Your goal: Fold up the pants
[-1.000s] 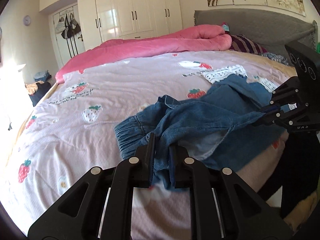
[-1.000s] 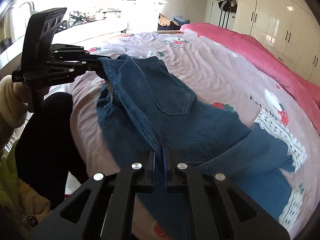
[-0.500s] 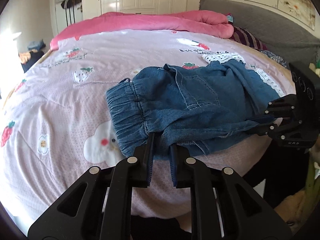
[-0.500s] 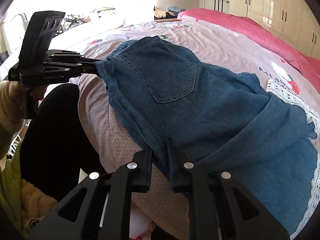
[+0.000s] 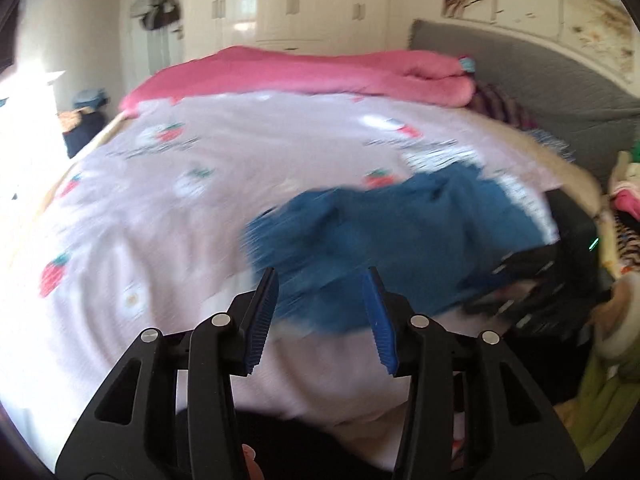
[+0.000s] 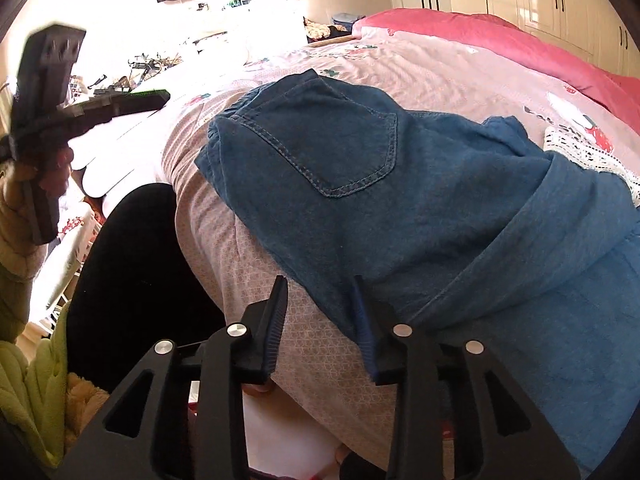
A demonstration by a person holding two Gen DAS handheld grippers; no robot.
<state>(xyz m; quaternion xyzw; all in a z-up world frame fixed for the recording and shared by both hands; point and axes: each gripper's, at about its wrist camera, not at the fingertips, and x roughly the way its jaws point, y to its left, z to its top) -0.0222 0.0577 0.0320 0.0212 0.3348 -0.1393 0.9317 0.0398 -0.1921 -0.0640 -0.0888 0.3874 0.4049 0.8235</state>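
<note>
Nearest the right camera, the right hand-held gripper (image 6: 320, 312) has just been opening, its jaws parted around the pants' (image 6: 400, 200) hem without pinching it. Likewise the left hand-held gripper (image 5: 320, 304) has just been opening, gripping nothing. Beyond, the denim pants lie on the bed (image 6: 440, 68).

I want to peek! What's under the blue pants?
The pants lie on the pink strawberry bedspread, with white lace trim poking out at the far edge. Whatever else lies beneath is hidden.
</note>
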